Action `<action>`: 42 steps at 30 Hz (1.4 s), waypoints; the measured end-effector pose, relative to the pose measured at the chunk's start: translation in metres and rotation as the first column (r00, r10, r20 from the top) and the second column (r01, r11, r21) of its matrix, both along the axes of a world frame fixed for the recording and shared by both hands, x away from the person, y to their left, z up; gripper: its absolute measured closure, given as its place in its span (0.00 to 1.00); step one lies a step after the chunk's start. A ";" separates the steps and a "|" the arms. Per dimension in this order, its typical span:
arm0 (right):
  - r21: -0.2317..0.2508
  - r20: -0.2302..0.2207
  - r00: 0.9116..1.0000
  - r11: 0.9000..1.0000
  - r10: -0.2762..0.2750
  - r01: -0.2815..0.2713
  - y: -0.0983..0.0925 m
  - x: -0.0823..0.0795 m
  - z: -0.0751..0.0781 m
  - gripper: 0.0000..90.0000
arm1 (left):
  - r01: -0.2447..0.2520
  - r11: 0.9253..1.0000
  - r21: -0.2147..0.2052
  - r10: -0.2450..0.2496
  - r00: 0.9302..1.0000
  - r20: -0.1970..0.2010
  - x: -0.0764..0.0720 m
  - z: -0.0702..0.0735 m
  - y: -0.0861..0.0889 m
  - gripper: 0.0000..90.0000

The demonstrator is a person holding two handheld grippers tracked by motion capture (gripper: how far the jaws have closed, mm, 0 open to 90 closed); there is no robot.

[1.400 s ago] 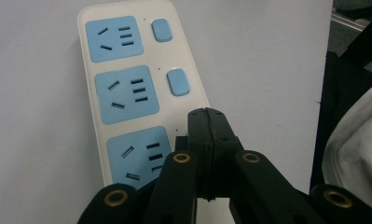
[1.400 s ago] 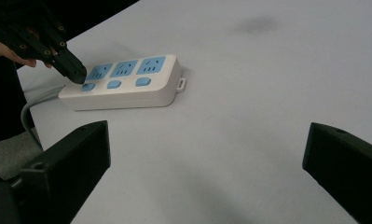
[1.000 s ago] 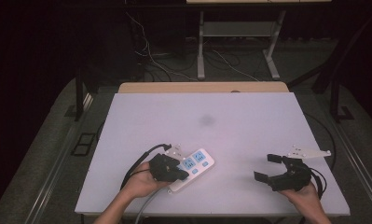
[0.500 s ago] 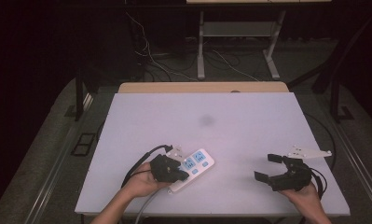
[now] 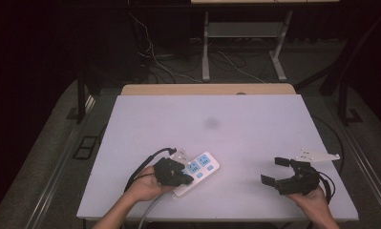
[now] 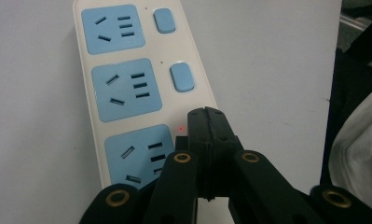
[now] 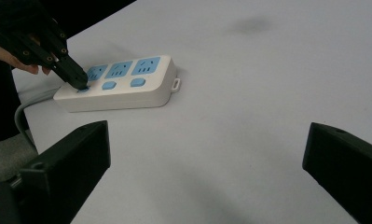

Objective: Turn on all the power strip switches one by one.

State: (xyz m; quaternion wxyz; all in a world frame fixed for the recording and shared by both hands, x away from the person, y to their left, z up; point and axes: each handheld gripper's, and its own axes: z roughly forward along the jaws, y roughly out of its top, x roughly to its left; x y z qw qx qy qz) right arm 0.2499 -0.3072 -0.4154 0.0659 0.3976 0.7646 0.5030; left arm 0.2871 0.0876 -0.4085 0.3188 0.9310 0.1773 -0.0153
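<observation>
Here the left gripper (image 5: pixel 185 175) has its jaws closed together into one narrow tip, and they hold nothing between them. In the right gripper view this tip (image 7: pixel 79 81) rests on the nearest switch (image 7: pixel 82 89) of the power strip (image 5: pixel 196 172), so the work in hand seems to be pressing the switches one by one. In the left gripper view a small red light (image 6: pixel 181 129) glows beside the tip, which suggests that the first switch is already on, though this is a judgement only. The second switch (image 6: pixel 182 77) and the third switch (image 6: pixel 164 20) are not touched, and no light can be seen near them, so probably two presses are left.

The strip lies flat on the white table (image 5: pixel 255 138), near its front edge and left of the middle, with its length turned at an angle away from the person. Its grey cable (image 7: pixel 23 114) leaves the near end and goes down toward the person.

The left hand (image 5: pixel 142 187) comes in low from the bottom, and the gripper leans forward and down onto the near end of the strip. The right gripper (image 5: pixel 275 171) is well apart from the strip, at the right side of the table, with its jaws spread wide and empty. The right hand (image 5: pixel 312 198) holds it just above the table, pointing left toward the strip.

Farther away, the middle of the table has only a faint dark stain (image 5: pixel 211 123).
</observation>
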 end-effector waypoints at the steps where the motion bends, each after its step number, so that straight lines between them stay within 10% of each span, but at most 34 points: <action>1: 0.000 0.002 1.000 1.000 -0.003 0.003 0.000 0.001 -0.001 0.01 | -0.002 1.000 -0.008 0.002 1.000 0.009 -0.001 -0.001 0.001 1.00; 42: 0.003 0.001 1.000 1.000 -0.013 0.013 -0.001 0.001 0.000 0.01 | 0.028 0.999 -0.035 -0.026 0.997 0.069 0.012 0.039 -0.012 1.00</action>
